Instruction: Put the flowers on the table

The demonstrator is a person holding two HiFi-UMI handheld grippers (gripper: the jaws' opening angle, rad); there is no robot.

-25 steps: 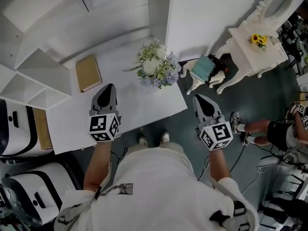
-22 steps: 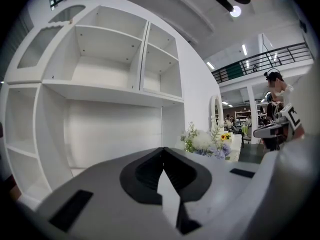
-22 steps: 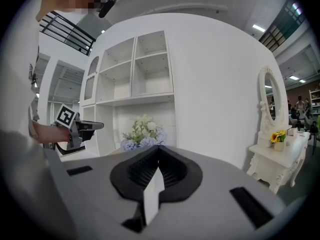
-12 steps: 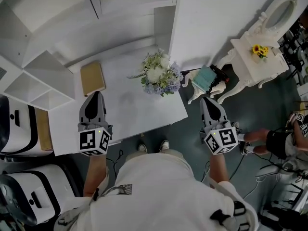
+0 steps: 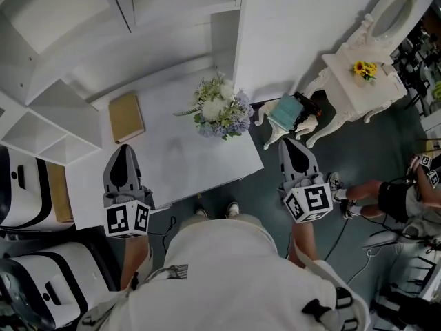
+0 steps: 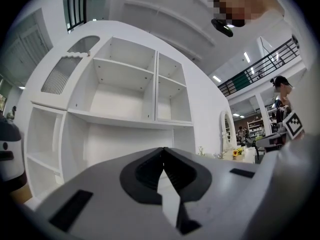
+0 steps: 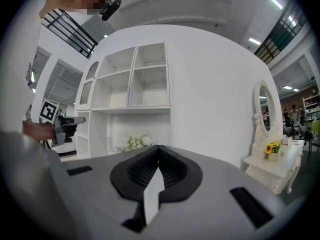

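The bouquet of white, blue and green flowers [image 5: 219, 109] stands on the white surface [image 5: 179, 164], near its far right corner, just in front of the white wall panel. It is well apart from both pairs of fingers. It lies ahead and to the right of the left gripper [image 5: 124, 149] and ahead and to the left of the right gripper [image 5: 293, 142]. In the right gripper view the flowers [image 7: 134, 142] show just beyond the fingertips, slightly to their left.

The left gripper [image 6: 163, 149] has its fingers pressed together at the tips with nothing between them. It hovers over the near left part of the surface. The right gripper [image 7: 158, 146] also has its fingers closed tip to tip and empty. It is held off the surface's right edge, over the dark floor.

A tan book [image 5: 126, 116] lies flat on the surface just ahead of the left fingers. Left of it stands a white shelf unit [image 5: 48, 116] with bare compartments.

Ahead and to the right of the right fingers is a teal item [image 5: 284, 112]. Further out stands a white carved dressing table [image 5: 348, 81] with an oval mirror [image 5: 389, 9] and a small bunch of yellow flowers [image 5: 363, 68].
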